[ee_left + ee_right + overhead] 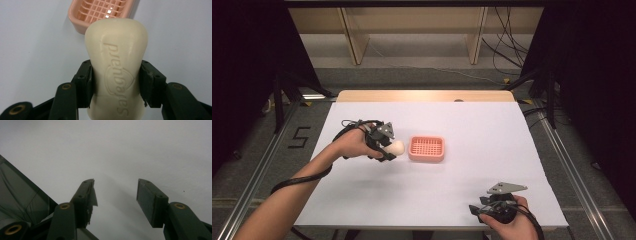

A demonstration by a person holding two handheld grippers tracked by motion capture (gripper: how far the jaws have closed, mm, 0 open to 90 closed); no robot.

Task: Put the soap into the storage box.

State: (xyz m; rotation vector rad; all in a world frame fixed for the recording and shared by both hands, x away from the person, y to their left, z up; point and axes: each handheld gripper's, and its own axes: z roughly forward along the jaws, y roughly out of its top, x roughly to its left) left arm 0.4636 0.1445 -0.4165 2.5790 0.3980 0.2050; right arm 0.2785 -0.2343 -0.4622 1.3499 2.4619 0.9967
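A cream bar of soap (116, 57) with embossed lettering is clamped between the black jaws of my left gripper (116, 82). In the high view the left gripper (388, 147) holds the soap (397, 147) just left of a pink soap dish (427, 149) with a grid insert. That dish (100, 12) lies right beyond the soap's far end in the left gripper view. My right gripper (482, 206) rests near the table's front right edge, and its jaws (115, 195) stand apart over bare white surface with nothing between them.
The table (472, 125) is covered in white, with a wooden strip (422, 95) along its far edge. Metal rails (257, 165) run along both sides on the floor. Cables trail from each gripper.
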